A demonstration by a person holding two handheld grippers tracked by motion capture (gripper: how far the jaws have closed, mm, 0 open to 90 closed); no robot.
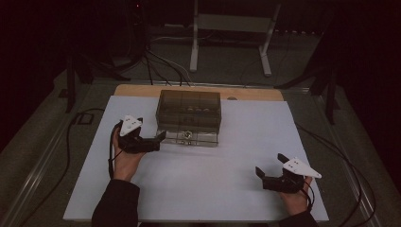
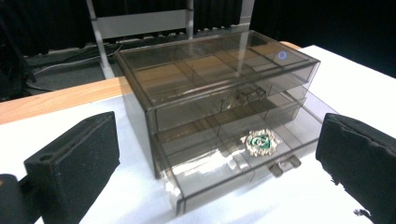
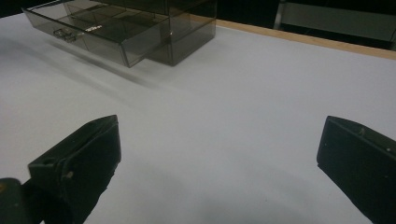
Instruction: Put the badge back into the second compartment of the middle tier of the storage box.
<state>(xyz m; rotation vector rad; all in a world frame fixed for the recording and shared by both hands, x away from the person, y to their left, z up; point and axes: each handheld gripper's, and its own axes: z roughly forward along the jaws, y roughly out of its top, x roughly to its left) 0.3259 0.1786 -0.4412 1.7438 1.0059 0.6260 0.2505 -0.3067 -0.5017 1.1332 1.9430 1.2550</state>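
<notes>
A smoky clear drawer box [image 1: 189, 106] stands at the back middle of the white table [image 1: 246, 142]. Its bottom drawer [image 2: 219, 172] is pulled partway out, and a small green and silver ornament [image 2: 260, 142] lies inside it. The upper drawer [image 2: 224, 105] is closed. My left gripper [image 1: 160, 141] is open just left of the drawer's front, with the box's corner between its jaws in the left gripper view [image 2: 219, 119]. My right gripper [image 1: 270, 164] is open and empty near the front right of the table. The box [image 3: 154, 28] stands far off in the right gripper view.
A wooden strip [image 1: 142, 90] runs along the table's far edge behind the box. Beyond it stand a white metal frame [image 1: 227, 28] and several cables [image 1: 161, 66] on the floor. A cable [image 1: 71, 137] trails off the table's left side.
</notes>
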